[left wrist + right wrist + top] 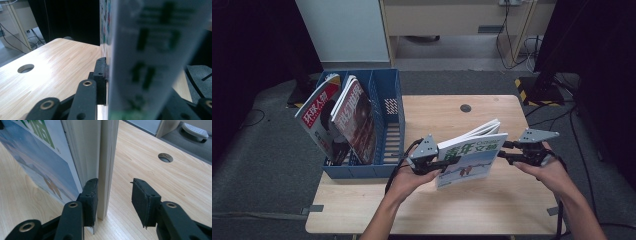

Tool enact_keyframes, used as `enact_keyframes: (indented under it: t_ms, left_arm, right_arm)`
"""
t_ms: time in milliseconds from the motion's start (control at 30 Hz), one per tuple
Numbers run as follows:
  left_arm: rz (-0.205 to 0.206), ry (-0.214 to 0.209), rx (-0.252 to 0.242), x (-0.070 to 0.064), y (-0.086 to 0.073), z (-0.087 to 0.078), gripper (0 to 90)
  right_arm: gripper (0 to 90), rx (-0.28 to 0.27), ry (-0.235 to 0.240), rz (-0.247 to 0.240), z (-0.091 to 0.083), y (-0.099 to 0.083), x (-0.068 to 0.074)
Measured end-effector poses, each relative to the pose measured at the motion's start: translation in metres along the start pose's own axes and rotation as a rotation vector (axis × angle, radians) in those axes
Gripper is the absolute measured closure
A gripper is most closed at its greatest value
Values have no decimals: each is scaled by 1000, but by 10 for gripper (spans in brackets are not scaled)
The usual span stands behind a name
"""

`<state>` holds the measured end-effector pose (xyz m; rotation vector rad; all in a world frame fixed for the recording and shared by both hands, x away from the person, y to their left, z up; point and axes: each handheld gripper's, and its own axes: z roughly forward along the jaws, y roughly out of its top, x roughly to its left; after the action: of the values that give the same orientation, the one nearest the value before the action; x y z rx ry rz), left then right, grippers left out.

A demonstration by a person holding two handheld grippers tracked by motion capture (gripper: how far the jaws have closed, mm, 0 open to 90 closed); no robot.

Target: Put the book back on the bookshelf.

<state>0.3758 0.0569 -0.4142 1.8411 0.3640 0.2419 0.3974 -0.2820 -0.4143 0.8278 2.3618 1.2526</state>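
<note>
Blue rack (387, 95) hangs off the table's (427, 210) left edge, with two magazines (339, 120) leaning in its left slots. Just right of it, the left gripper (447, 164) is clamped on the near left edge of a booklet (474, 155) that's standing upright mid-table, pages fanned along the top. In the left gripper view the cover sits pinched between both jaws. At the booklet's right edge the right gripper (507, 150) has jaws spread wide: one pad (90, 200) rests against the pages, the other is clear.
</note>
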Motion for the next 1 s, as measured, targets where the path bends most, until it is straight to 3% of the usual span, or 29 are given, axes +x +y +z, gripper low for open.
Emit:
enact_keyframes:
  t_ms: [700, 1000]
  left_arm:
    - [-23, 4, -32, 0, -1, 9, 703]
    - [-7, 24, -27, -1, 0, 9, 726]
  right_arm:
    - [562, 4, 11, 1, -2, -1, 1]
    - [473, 20, -38, 20, 3, -8, -1]
